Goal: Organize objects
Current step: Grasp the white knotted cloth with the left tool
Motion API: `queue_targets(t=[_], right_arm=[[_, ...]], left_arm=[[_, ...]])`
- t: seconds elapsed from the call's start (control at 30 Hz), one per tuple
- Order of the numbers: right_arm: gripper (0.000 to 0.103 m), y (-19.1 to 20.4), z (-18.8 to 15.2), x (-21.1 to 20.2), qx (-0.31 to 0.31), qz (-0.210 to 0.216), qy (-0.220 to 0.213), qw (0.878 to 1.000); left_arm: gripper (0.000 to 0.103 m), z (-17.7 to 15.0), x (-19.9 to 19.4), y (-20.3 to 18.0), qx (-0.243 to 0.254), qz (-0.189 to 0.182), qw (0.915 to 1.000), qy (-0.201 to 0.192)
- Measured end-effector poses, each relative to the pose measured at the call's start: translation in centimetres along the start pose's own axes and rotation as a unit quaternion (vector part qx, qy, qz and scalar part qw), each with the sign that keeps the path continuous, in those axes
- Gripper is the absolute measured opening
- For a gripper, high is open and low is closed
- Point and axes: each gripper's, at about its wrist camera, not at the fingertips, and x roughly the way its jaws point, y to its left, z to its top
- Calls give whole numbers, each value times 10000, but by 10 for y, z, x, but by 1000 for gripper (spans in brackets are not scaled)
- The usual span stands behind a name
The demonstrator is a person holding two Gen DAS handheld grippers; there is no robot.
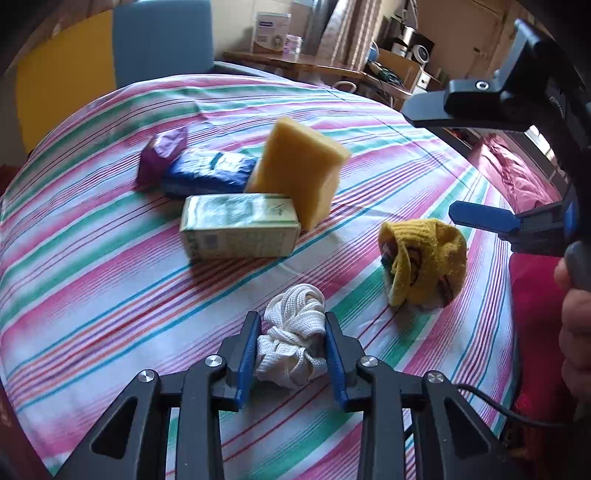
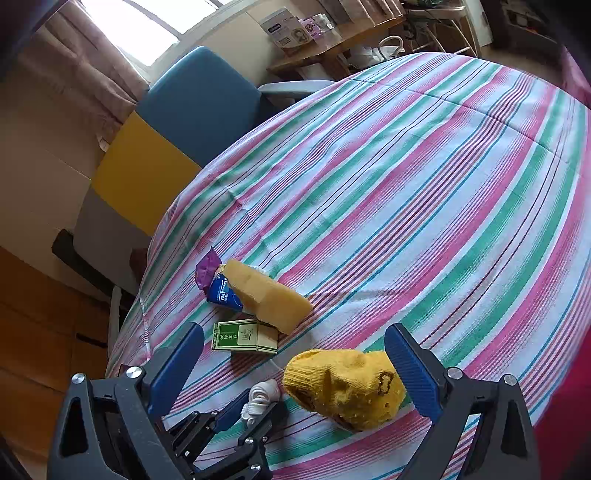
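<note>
1. White lace bundle (image 1: 291, 338) – lies on the striped sheet (image 1: 92, 280) near the front edge, clamped by the left gripper (image 1: 291, 325); blue pads (image 1: 246, 350) press it from both sides. Also seen in right wrist view (image 2: 260, 400), sticking out betw. the left gripper's (image 2: 255, 406) fingers.
2. Yellow sock ball (image 1: 424, 262) – on the sheet just right of the laces, not touching them. In right wrist view (image 2: 345, 387) it sits betw. the right gripper's (image 2: 295, 358) fingers, closer to the right-hand one.
3. Right gripper: fingers wide apart, nothing gripped; pads (image 2: 413, 373) not pressing the sock. From left wrist view its blue fingertip (image 1: 484, 218) hangs just above & right of the sock; a hand (image 1: 576, 325) holds its handle at the frame edge.
4. Green-and-white carton (image 1: 238, 230) – on its side, mid-sheet, beyond the laces. In right view (image 2: 245, 338) too.
5. Yellow sponge (image 1: 301, 168) – tilted, leaning on the carton's far end.
6. Blue packet (image 1: 207, 175) – behind the carton, touching the sponge; purple wrapper (image 1: 160, 157) at its left end.
7. Beyond the sheet – blue chair (image 1: 162, 40), yellow panel (image 1: 62, 85), wooden desk (image 1: 295, 64) w/ a white box (image 1: 271, 33). Window (image 2: 140, 26) w/ curtain (image 2: 74, 62) shows in right view.
</note>
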Motion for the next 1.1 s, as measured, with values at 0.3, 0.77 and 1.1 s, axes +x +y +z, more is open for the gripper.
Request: queue_targets(t=[0.3,0.77,1.1], right_arm=[[98,6,-3,16,-246,-330,352,9985],[99,5,-7,37,-382,-1095,711,9907],[54,26,-26,65,-1401,-1829,1254,9650]], left_arm=[[33,-44,-36,18,-353,284,9989,-145],[33,-69,-50,17,-445,371,9976,-379],[34,-70,-52,19,-516,290,9972,-450]])
